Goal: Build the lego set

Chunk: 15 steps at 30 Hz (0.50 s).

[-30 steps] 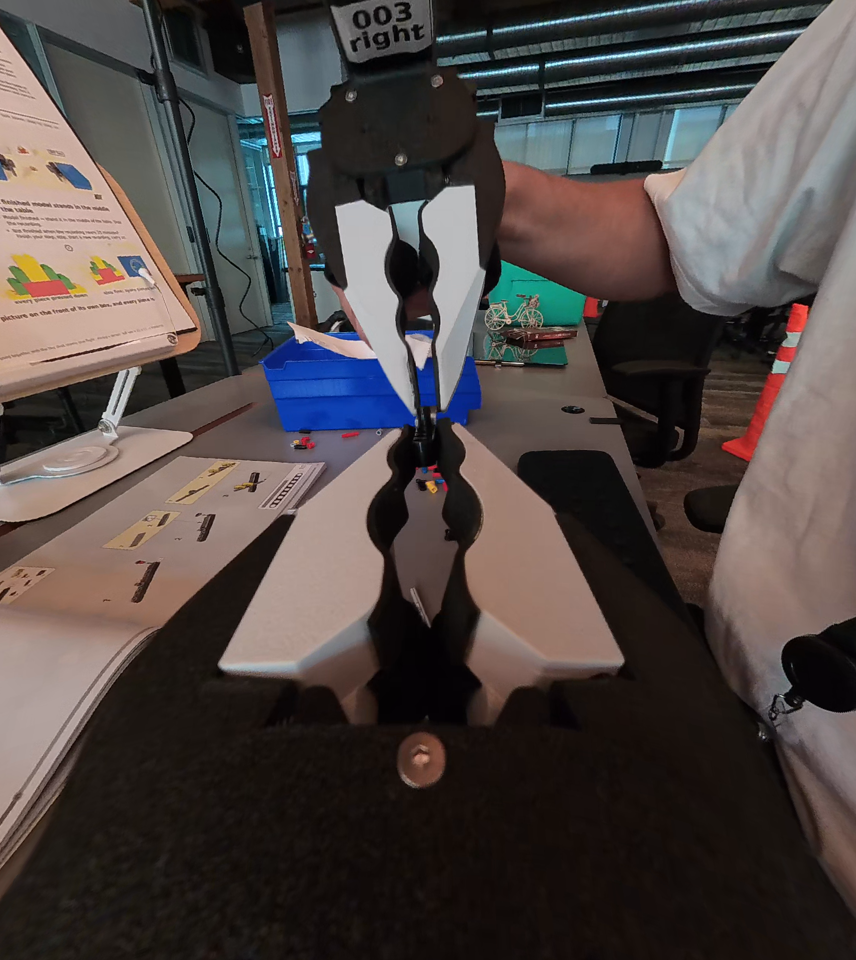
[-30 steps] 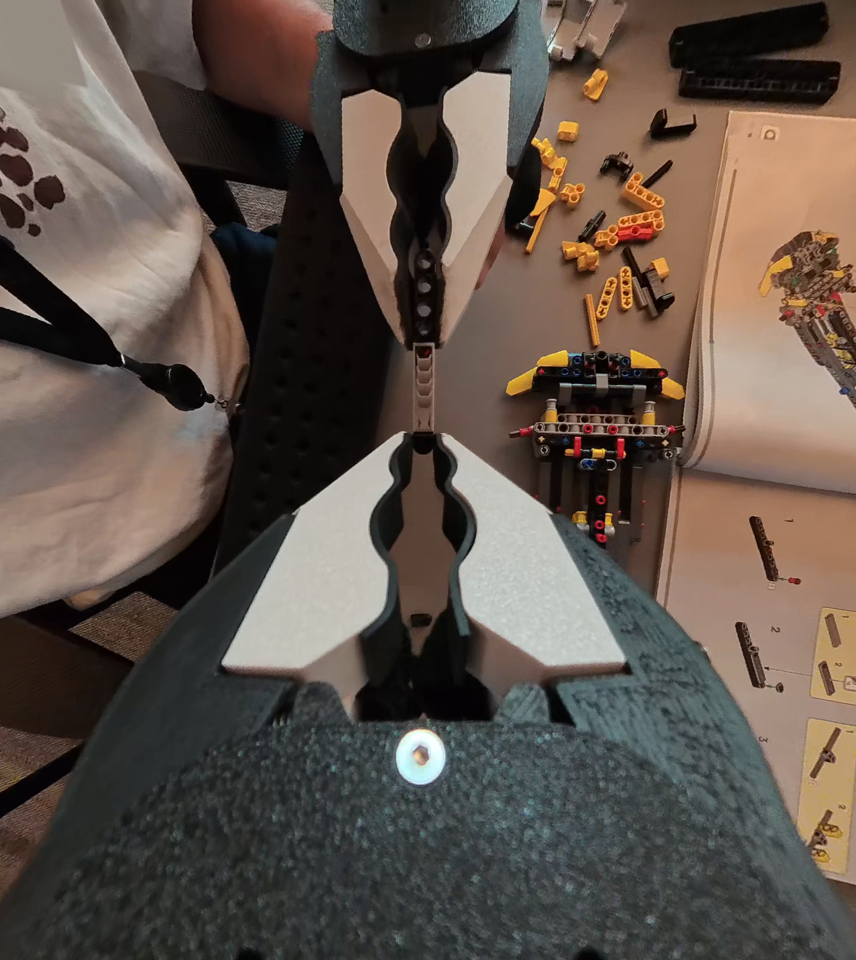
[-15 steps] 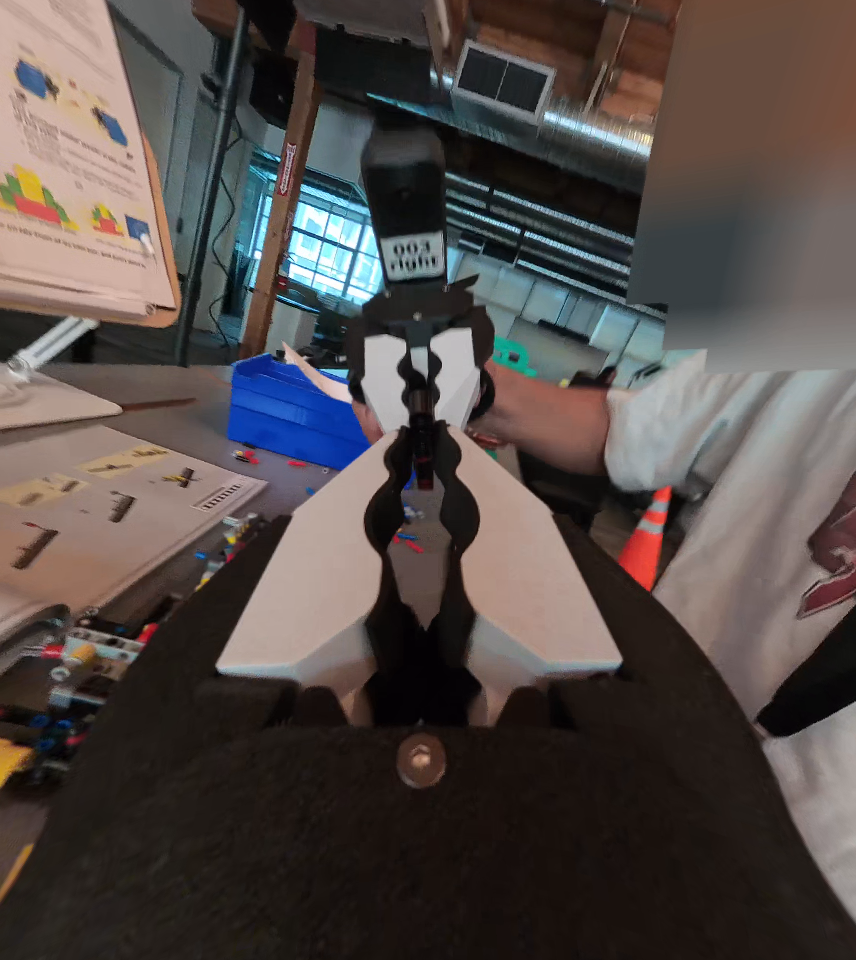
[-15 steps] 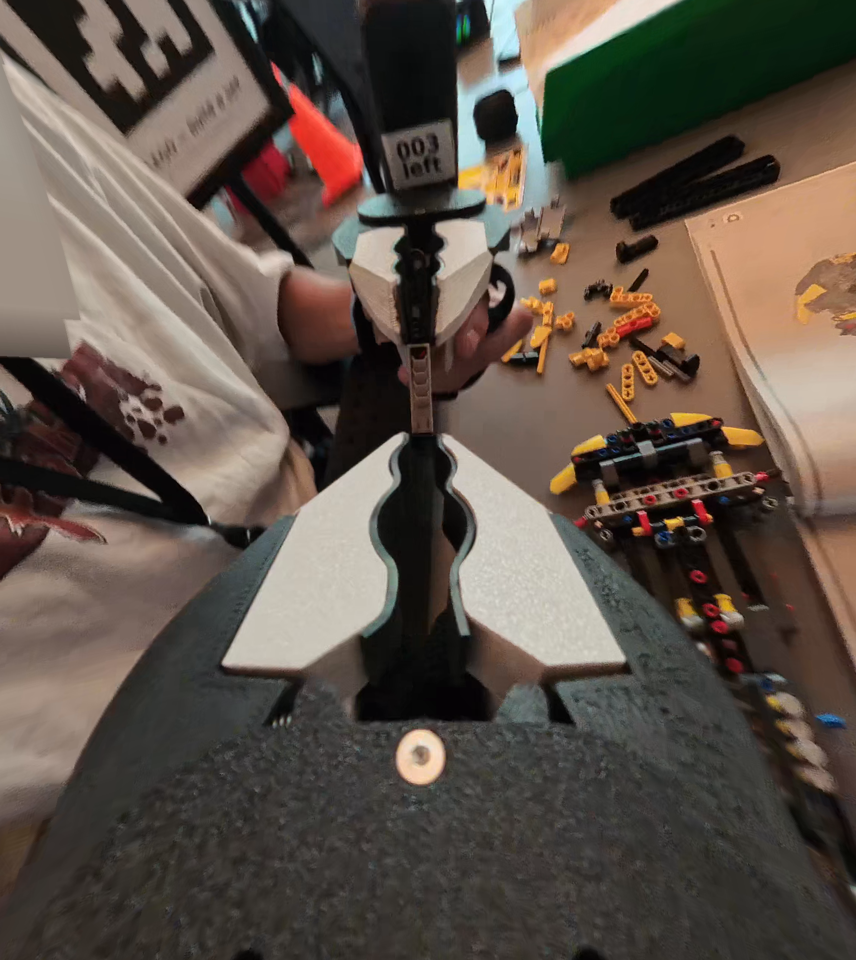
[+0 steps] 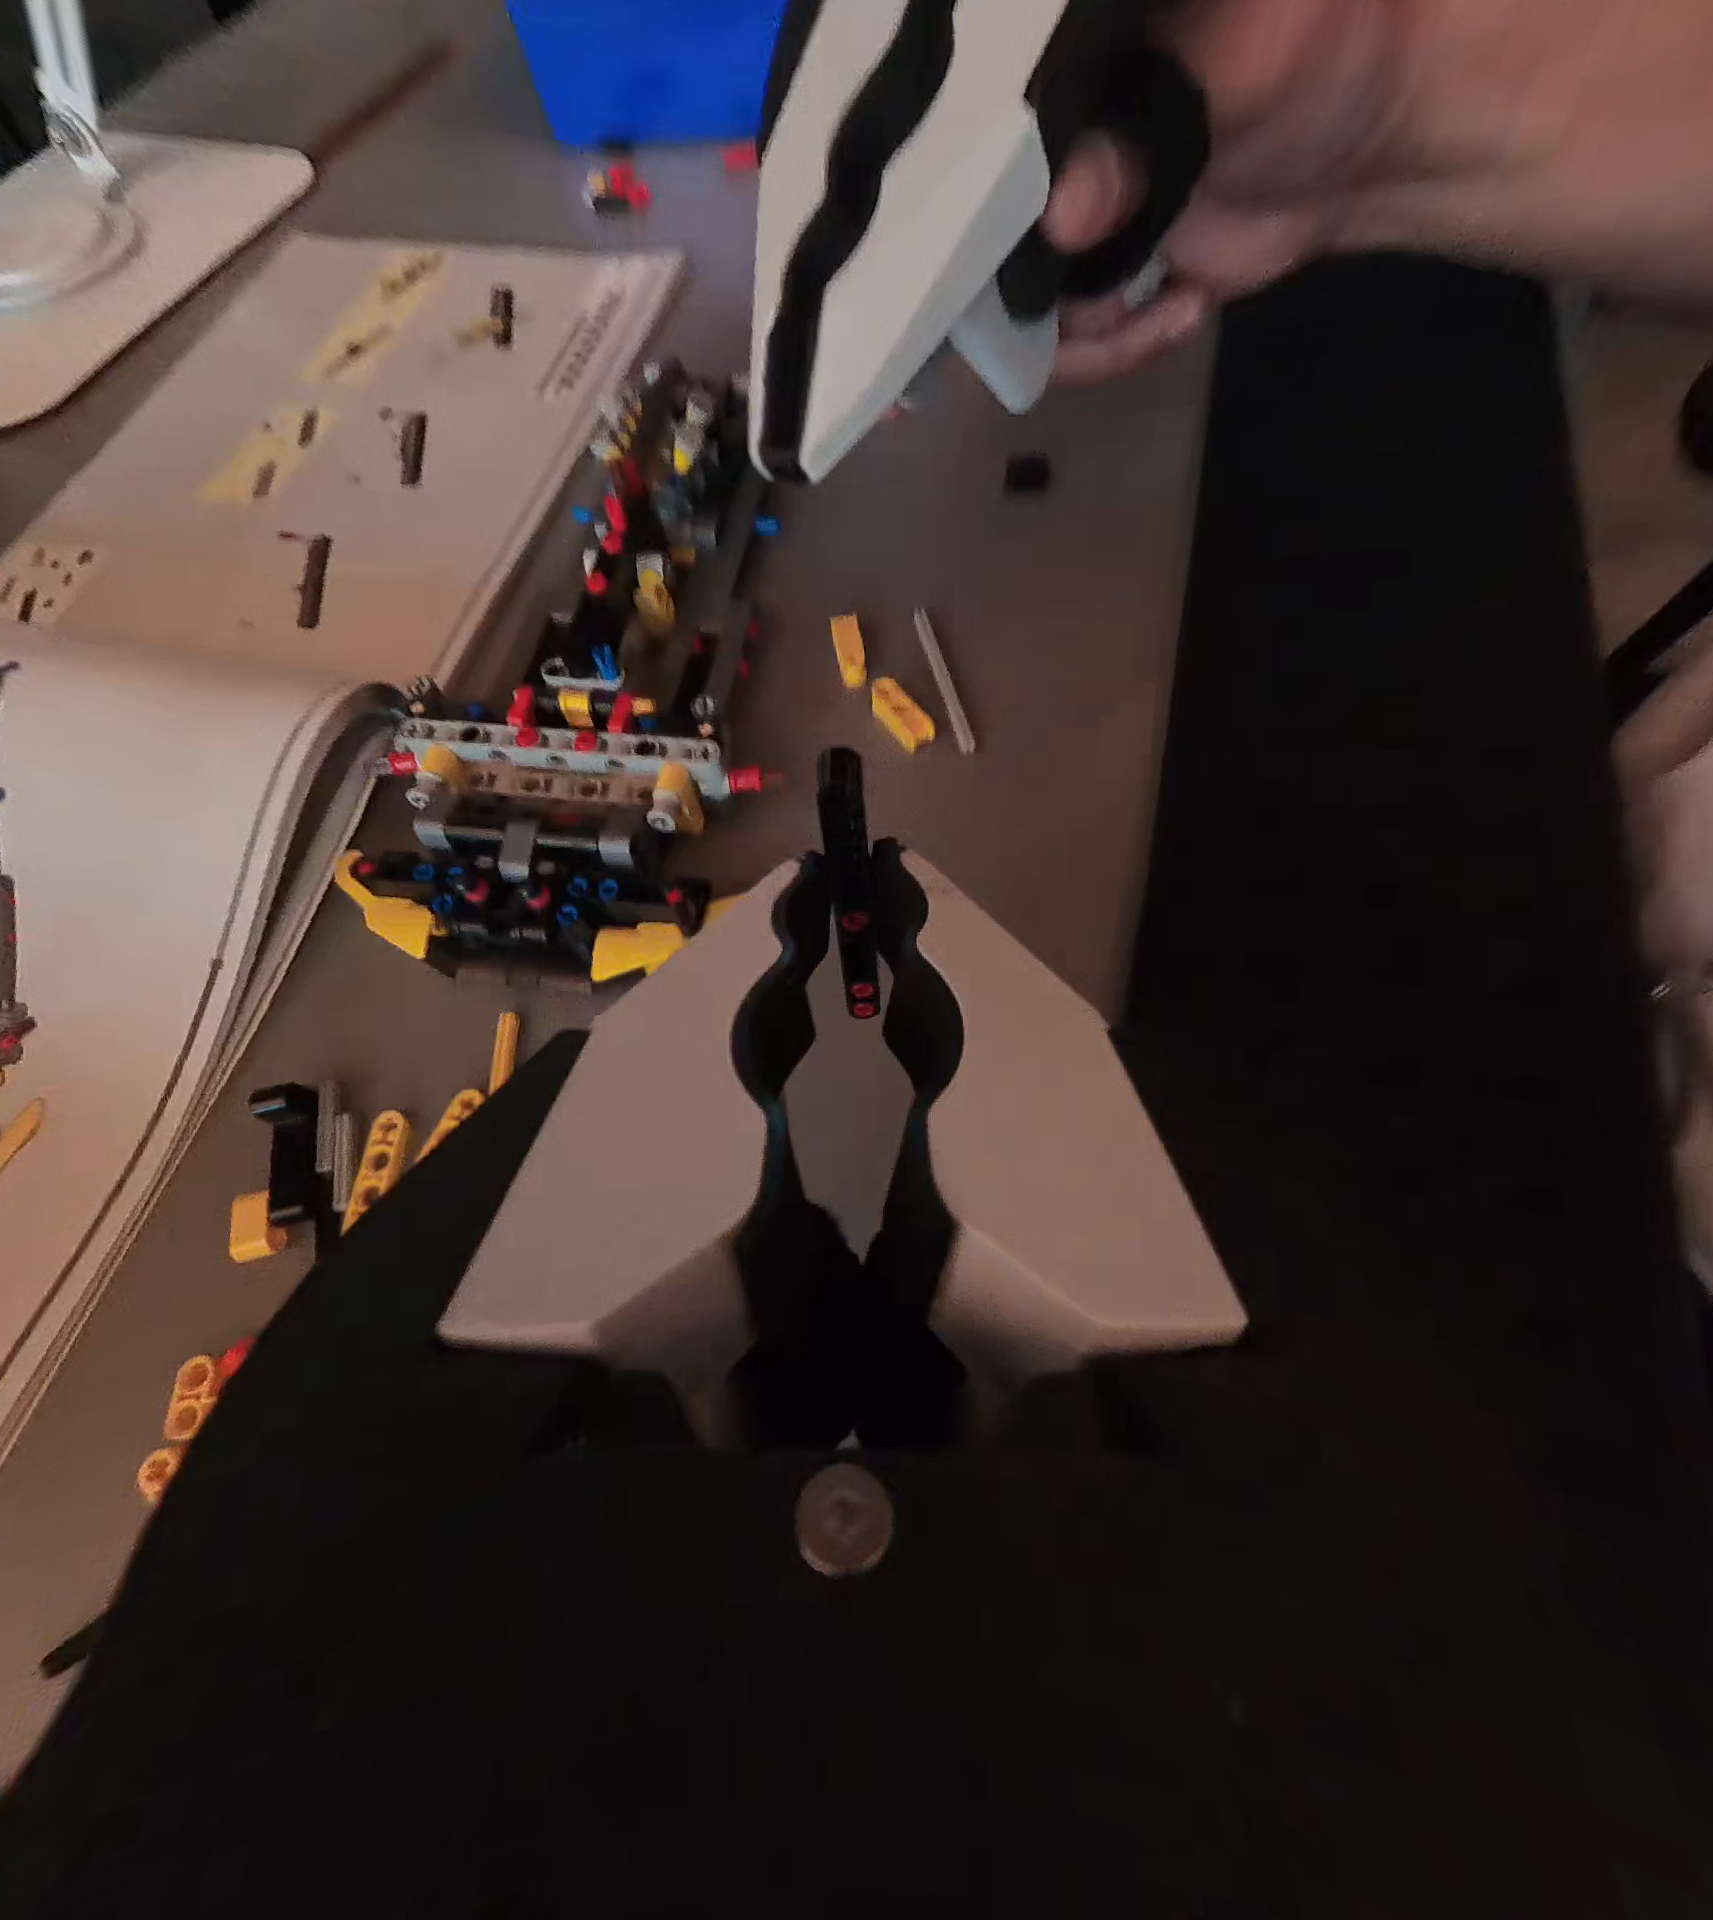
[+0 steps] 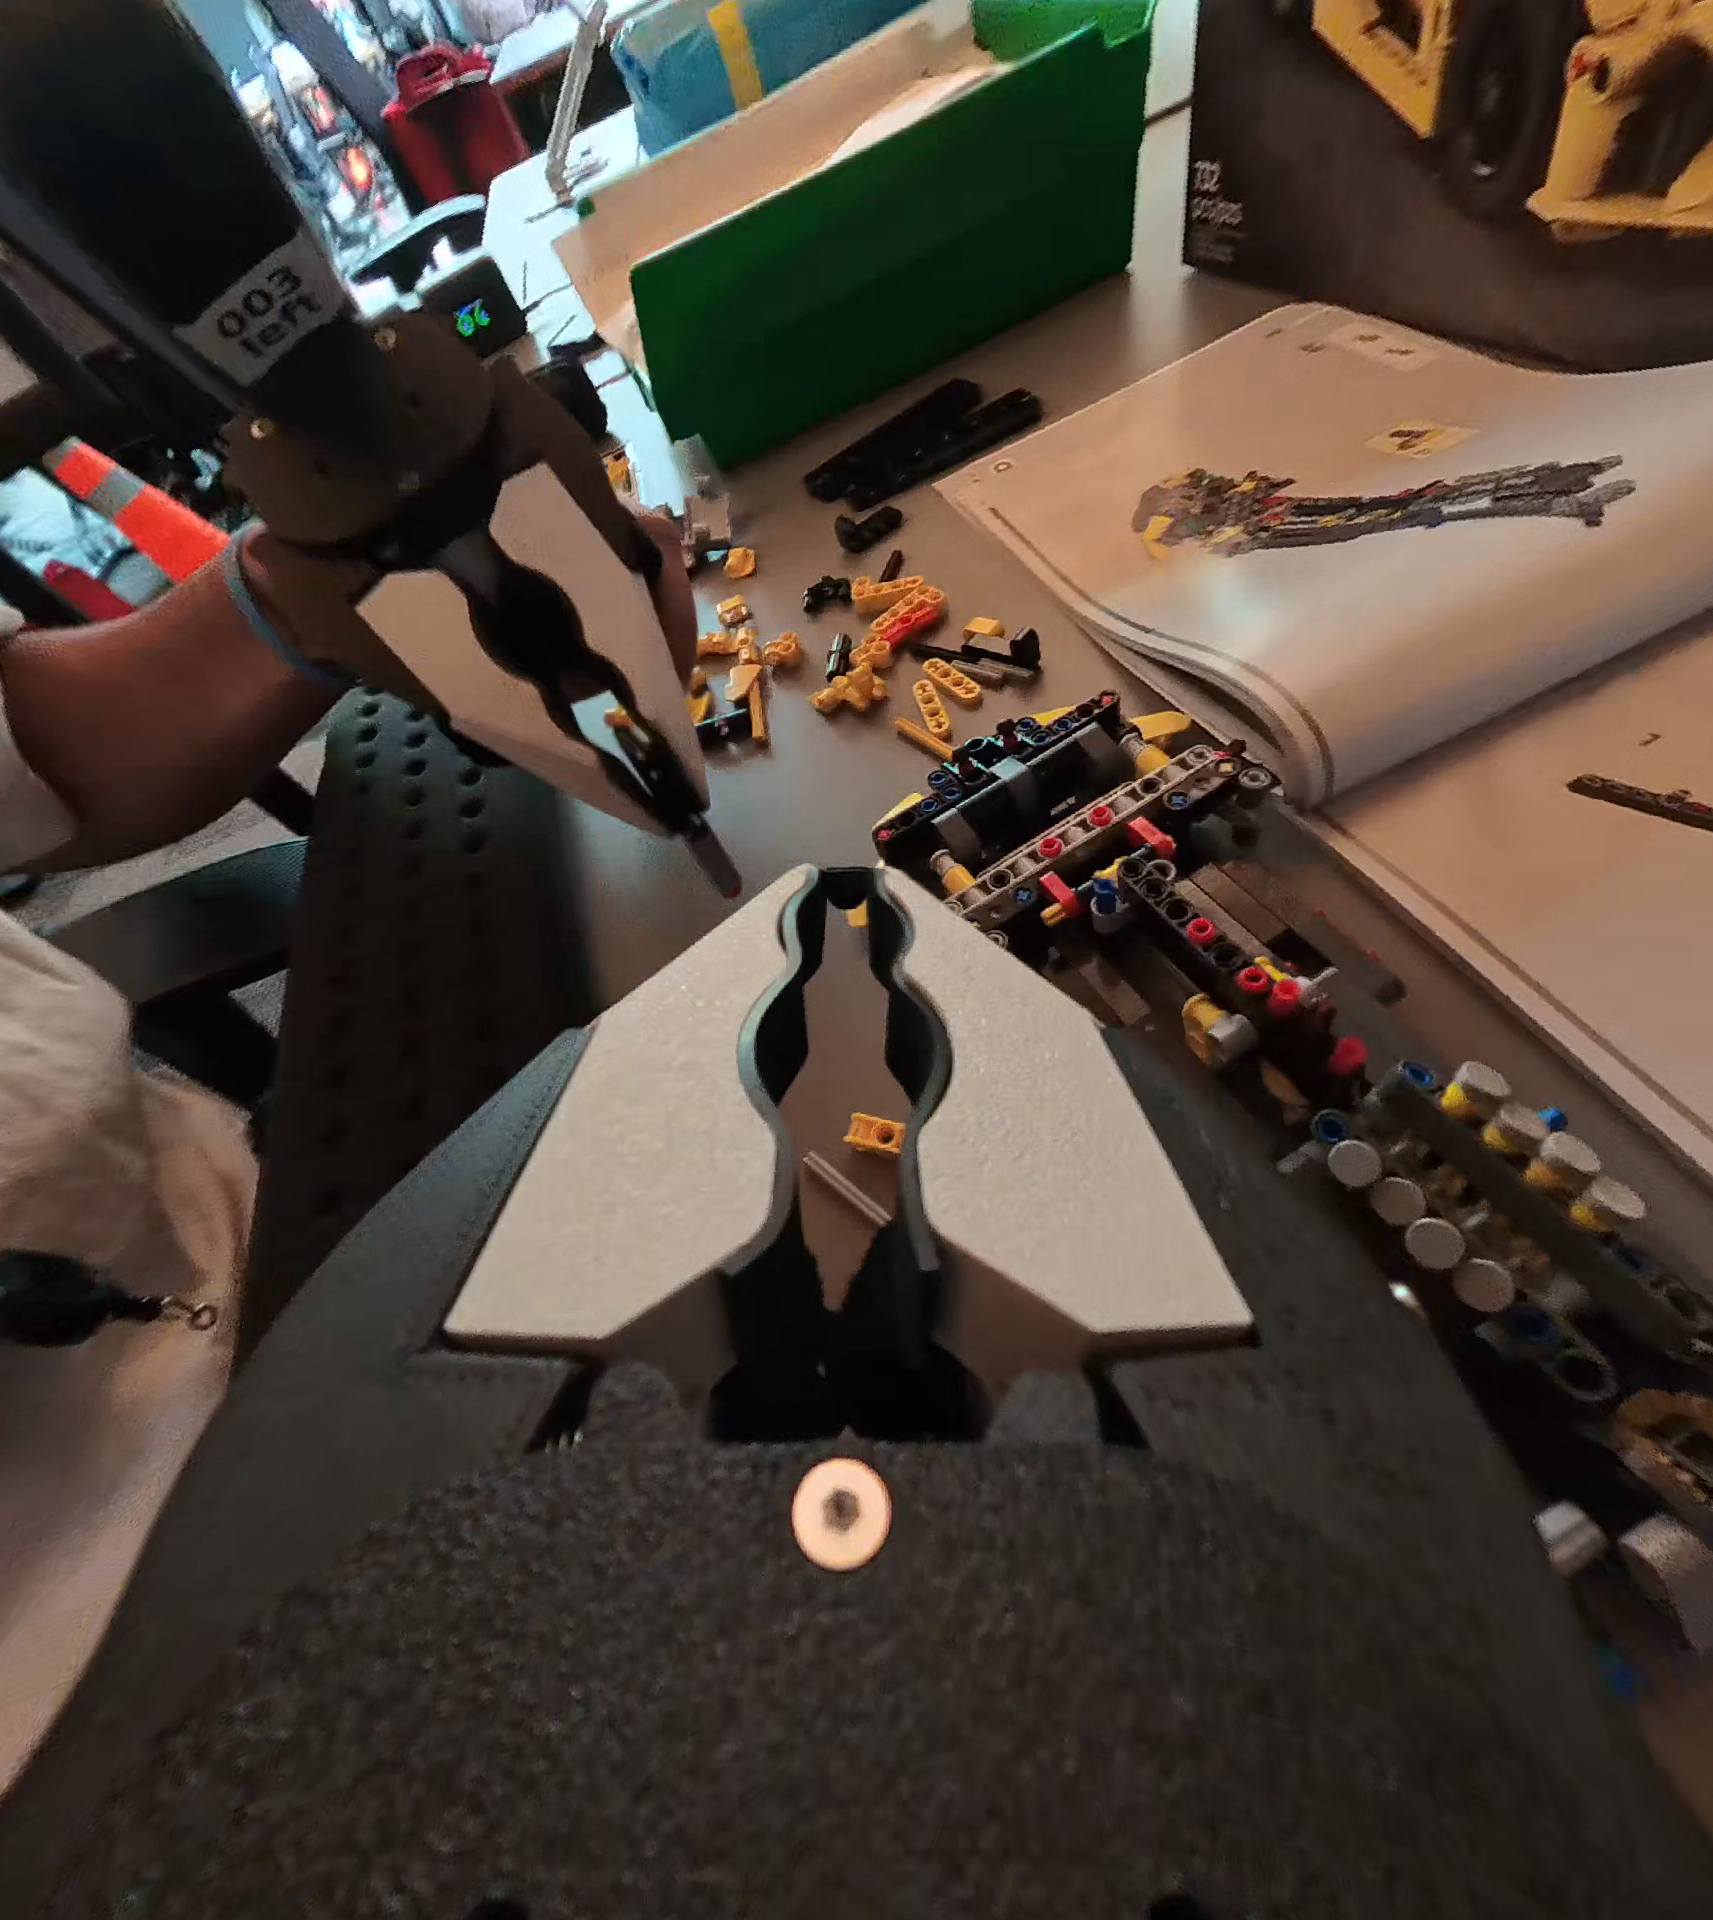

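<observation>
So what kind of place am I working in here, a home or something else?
Most likely a shared workshop or office, not a home. An orange traffic cone stands behind the desk, and green and blue parts bins sit on it near the open instruction booklet and half-built lego model.

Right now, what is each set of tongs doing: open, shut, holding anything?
Left tongs: shut on a black lego beam with red pins.
Right tongs: tips nearly together, nothing between them.

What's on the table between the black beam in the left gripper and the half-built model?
Nothing: the left wrist view shows bare table between the black beam in the left gripper and the half-built model.
</observation>
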Available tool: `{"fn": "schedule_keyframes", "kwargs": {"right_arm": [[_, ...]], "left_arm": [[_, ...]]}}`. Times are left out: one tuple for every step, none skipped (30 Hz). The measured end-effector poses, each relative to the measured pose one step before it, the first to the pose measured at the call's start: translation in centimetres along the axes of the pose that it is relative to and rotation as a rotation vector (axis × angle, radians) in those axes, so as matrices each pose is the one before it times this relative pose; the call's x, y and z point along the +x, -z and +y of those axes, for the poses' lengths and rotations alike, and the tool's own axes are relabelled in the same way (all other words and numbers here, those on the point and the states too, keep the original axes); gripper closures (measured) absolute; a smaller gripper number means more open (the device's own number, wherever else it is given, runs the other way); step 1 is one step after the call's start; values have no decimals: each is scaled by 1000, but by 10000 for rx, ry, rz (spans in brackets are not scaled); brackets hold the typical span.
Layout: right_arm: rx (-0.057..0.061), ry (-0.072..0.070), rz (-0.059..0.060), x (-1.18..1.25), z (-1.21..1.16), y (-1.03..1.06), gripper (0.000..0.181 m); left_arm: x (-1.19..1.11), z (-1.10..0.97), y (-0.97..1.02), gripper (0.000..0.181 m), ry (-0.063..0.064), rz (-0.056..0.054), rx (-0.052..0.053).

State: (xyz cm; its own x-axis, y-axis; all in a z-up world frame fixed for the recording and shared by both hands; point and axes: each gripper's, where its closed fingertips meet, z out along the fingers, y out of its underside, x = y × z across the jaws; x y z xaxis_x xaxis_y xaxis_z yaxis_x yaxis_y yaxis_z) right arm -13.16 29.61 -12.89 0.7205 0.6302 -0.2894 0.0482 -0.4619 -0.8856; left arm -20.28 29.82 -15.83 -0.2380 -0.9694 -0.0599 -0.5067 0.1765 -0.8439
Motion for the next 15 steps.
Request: {"fn": "schedule_keyframes", "kwargs": {"right_arm": [[222,-12,66,-18,87,-87,175],[193,21,23,-88,28,-20,175],[142,61,68,-13,-23,71,174],[121,109,104,26,-116,184,174],[106,134,80,1,-192,241,174],[120,111,69,41,-211,276,174],[143,28,63,96,-186,246,174],[147,-96,-52,-10,-136,205,174],[121,-161,-83,-14,-80,173,174],[49,-106,-37,44,48,141,174],[17,-51,0,62,70,125,174],[66,-51,-23,19,-59,142,174],[88,-75,-70,-54,-85,119,174],[44,-88,-80,-56,-2,56,174],[-26,-77,-63,-24,101,3,174]], "left_arm": [[41,387,-302,175,-201,-49,-221],[68,179,-265,175,-159,-23,-121],[150,114,-229,175,-139,48,-107],[63,86,-214,175,-121,5,-92],[-64,73,-195,175,-105,-56,-73],[-52,-59,-151,175,-41,-42,48],[28,-46,-138,175,0,40,56],[-43,-4,-116,175,-8,2,43],[-64,-129,-63,175,-34,-25,147],[8,-137,-60,175,-41,28,195],[-57,-28,-79,175,-32,15,162],[-118,135,-111,175,-37,-20,108],[-4,230,-131,175,-30,42,67],[-44,-35,8,175,46,10,45],[19,-4,-13,175,13,63,-4]]}}
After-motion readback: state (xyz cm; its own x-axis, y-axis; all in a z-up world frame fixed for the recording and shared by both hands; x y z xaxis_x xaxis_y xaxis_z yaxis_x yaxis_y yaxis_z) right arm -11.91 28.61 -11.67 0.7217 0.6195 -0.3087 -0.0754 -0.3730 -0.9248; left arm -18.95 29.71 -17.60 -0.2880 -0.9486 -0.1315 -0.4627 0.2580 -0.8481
